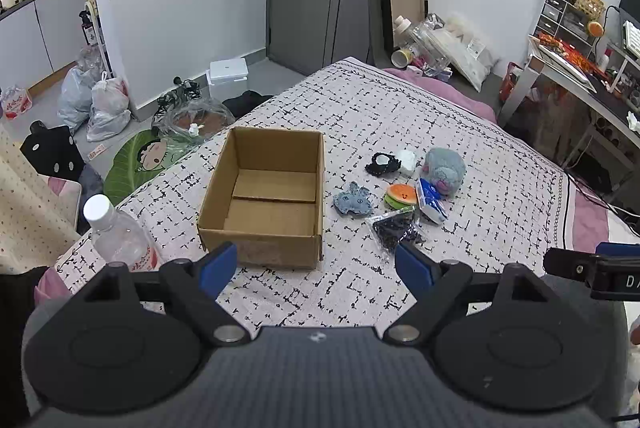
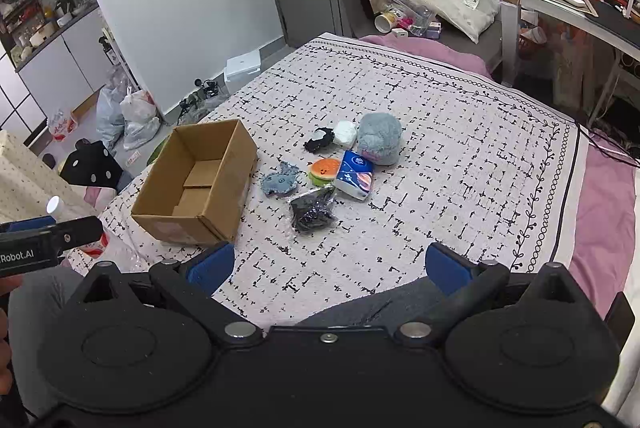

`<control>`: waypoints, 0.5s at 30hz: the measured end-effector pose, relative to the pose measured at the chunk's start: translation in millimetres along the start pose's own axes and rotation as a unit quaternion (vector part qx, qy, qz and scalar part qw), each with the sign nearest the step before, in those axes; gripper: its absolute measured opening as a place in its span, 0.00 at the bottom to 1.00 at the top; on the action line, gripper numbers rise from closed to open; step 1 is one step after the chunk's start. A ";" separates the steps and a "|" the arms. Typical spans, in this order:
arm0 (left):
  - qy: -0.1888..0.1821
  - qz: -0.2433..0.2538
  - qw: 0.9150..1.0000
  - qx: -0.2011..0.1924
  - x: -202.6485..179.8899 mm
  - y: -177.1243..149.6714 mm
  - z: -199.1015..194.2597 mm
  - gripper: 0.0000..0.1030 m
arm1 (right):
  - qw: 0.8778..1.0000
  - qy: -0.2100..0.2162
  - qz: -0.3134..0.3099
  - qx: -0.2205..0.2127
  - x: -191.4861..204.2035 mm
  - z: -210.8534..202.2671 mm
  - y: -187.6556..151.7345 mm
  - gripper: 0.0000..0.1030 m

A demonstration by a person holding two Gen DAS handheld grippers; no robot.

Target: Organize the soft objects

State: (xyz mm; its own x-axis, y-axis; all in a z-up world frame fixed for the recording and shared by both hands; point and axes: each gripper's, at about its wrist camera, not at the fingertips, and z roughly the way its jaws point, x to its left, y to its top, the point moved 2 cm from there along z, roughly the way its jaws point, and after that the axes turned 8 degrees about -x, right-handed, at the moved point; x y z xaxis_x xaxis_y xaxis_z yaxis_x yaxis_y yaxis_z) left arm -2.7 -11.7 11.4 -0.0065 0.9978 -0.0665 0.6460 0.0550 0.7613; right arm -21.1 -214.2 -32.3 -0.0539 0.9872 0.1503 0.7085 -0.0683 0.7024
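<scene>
Both grippers, left [image 1: 316,264] and right [image 2: 328,264], jaws wide, empty. Toys [image 2: 320,170] mid-bed, ahead; box [image 2: 196,180] left of them. Right gripper nearer.

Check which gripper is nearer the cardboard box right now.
Left. The left gripper hangs open just short of the cardboard box, its near wall right by the fingertips. The right gripper, also open, is off to the box's right, nearer the soft items.

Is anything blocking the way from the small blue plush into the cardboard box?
Nothing visible does. The blue plush lies apart from the cardboard box, on its right with bare bedspread between. The box is open-topped and empty; only its near wall must be cleared.
</scene>
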 end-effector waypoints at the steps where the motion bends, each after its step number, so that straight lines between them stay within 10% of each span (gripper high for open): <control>1: 0.000 0.000 1.000 -0.002 0.8 0.4 -0.5 0.82 | 1.000 -0.001 0.000 0.001 0.7 -0.1 -0.6 1.00; 15: -0.010 0.006 1.000 0.001 -2.9 -2.7 2.4 0.82 | 1.000 -0.009 0.000 0.000 1.4 1.2 -1.5 1.00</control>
State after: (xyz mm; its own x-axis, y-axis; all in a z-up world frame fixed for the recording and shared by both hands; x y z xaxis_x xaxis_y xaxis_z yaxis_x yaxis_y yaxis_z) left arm -2.6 -14.8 8.0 0.0156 0.9974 -0.0704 0.6476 0.0436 0.7608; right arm -21.4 -212.5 -34.0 -0.0422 0.9895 0.1382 0.7082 -0.0679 0.7028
